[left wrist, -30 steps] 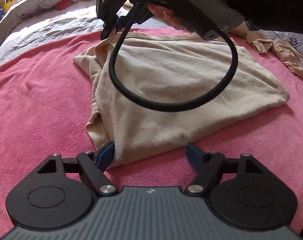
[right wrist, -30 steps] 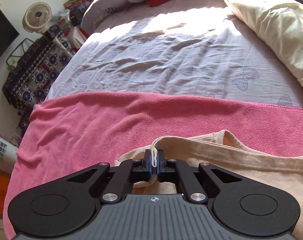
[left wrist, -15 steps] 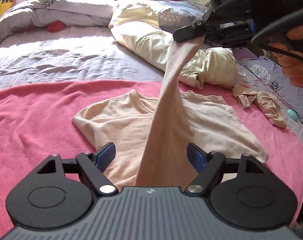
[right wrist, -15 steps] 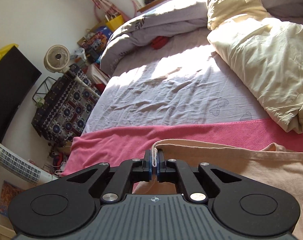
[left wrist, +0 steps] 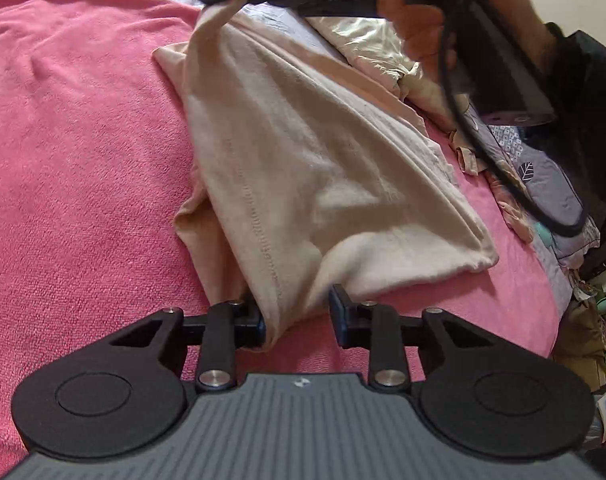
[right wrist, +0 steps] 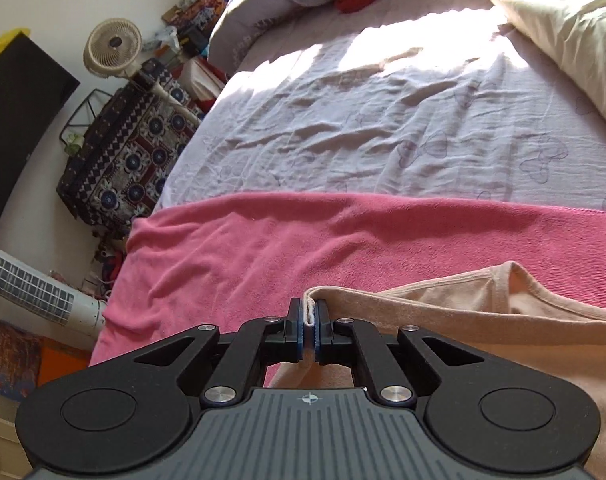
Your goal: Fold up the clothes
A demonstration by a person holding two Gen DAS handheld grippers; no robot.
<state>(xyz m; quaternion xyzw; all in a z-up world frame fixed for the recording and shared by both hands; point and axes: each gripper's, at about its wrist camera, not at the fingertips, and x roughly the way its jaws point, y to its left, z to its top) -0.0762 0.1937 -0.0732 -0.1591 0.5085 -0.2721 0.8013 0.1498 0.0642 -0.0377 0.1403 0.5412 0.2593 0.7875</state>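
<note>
Your right tongs (right wrist: 310, 338) clench shirt (left wrist: 323, 168) hem, lifting to fold | left tongs (left wrist: 297, 318) closing, shirt corner between, not yet pinched

Two grippers (left wrist: 297, 316) (right wrist: 310, 334) are showing, with one beige shirt (left wrist: 323, 152) and one pink towel (left wrist: 83, 140). Two fans (right wrist: 111, 48) (right wrist: 35, 300) are standing beside one bed (right wrist: 383, 120).

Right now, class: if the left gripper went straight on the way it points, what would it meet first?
The beige T-shirt: its hemmed corner already lies between the left gripper jaws, which have just been closing. Beyond it, probably the pink towel.
</note>
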